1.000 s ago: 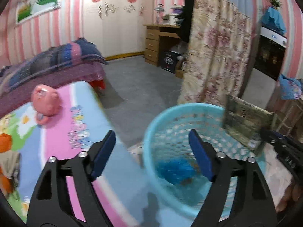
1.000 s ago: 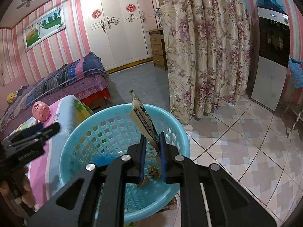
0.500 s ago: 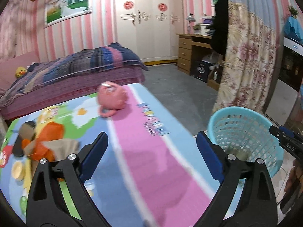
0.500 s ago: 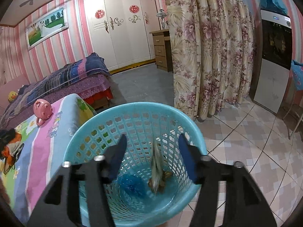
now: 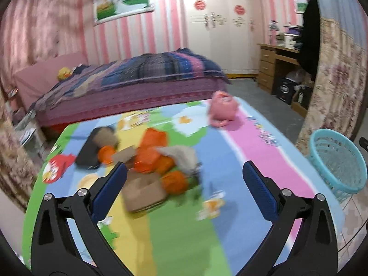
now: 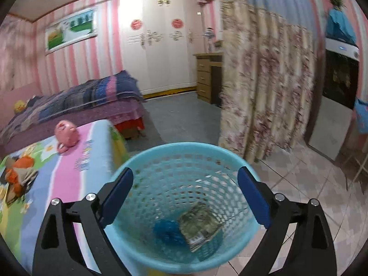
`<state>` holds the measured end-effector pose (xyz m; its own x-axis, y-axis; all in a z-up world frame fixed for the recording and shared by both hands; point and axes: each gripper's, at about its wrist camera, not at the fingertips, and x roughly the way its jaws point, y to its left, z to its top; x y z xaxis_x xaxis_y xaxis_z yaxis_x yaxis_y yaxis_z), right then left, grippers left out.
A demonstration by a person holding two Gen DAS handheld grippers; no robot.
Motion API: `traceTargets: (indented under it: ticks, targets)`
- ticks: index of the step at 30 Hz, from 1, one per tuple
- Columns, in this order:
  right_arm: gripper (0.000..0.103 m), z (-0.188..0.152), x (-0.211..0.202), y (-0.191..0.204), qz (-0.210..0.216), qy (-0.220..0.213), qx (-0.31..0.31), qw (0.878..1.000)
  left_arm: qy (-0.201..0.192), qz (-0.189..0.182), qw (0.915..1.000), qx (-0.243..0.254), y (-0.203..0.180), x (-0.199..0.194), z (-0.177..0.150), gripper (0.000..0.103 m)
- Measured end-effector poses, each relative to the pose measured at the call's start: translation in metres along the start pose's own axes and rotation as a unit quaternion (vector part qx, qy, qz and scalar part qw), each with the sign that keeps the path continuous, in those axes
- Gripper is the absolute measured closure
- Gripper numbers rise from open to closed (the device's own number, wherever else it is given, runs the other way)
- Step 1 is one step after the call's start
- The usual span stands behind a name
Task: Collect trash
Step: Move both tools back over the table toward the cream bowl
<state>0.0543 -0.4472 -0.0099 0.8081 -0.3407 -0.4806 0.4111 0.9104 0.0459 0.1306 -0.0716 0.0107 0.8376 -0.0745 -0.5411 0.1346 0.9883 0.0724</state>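
Flat packet [image 6: 199, 224] dropped into basket [image 6: 147, 161]; right gripper [image 6: 185, 189] jaws wide apart, empty; left gripper [image 5: 184, 185] likewise.

- Turquoise mesh basket [image 6: 184, 202], upright on the floor; a flat printed wrapper [image 6: 199, 226] and crumpled blue scrap [image 6: 169, 230] lie inside.
- Orange-and-cardboard trash pile [image 5: 154, 161], blurred, at the mat's 10 o'clock.

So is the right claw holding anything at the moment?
No, the right claw is open and empty above the blue basket, with the packet lying inside it.

Pink-striped walls [image 5: 170, 23], white wardrobe [image 6: 158, 46]
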Motion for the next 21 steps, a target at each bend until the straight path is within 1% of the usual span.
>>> traceTargets:
  ticks: [1,4,5,6,9,16,17,18,21]
  targets:
    - [0.012,0.002,-0.001,0.008,0.007,0.001,-0.007,1.0,0.001,0.005,1.0,-0.001,0.009,-0.001,-0.002,0.006]
    - [0.012,0.004,-0.004,0.036,0.039,0.006,-0.026,0.999,-0.002,0.038,0.9993,-0.006,0.044,-0.004,-0.009,0.006]
    - [0.012,0.005,-0.005,0.045,0.047,0.007,-0.032,0.998,0.0,0.043,0.999,-0.009,0.052,-0.002,-0.01,0.006]
    - [0.012,0.006,-0.006,0.058,0.055,0.007,-0.04,0.998,0.003,0.052,0.9985,-0.018,0.066,0.0,-0.012,0.006]
    - [0.012,0.006,-0.01,0.088,0.078,0.009,-0.058,0.995,0.007,0.062,0.9968,-0.051,0.097,0.007,-0.015,0.006]
    - [0.012,0.009,-0.019,0.149,0.115,0.01,-0.087,0.989,0.008,0.083,0.9935,-0.078,0.139,0.018,-0.019,0.006]
    - [0.011,0.012,-0.02,0.158,0.121,0.009,-0.089,0.989,0.01,0.08,0.9936,-0.079,0.143,0.02,-0.02,0.006]
    - [0.006,0.014,-0.02,0.165,0.123,0.007,-0.091,0.988,0.012,0.08,0.9936,-0.078,0.145,0.022,-0.02,0.006]
    - [0.005,0.021,-0.02,0.191,0.131,0.0,-0.103,0.986,0.011,0.084,0.9934,-0.077,0.155,0.025,-0.022,0.006]
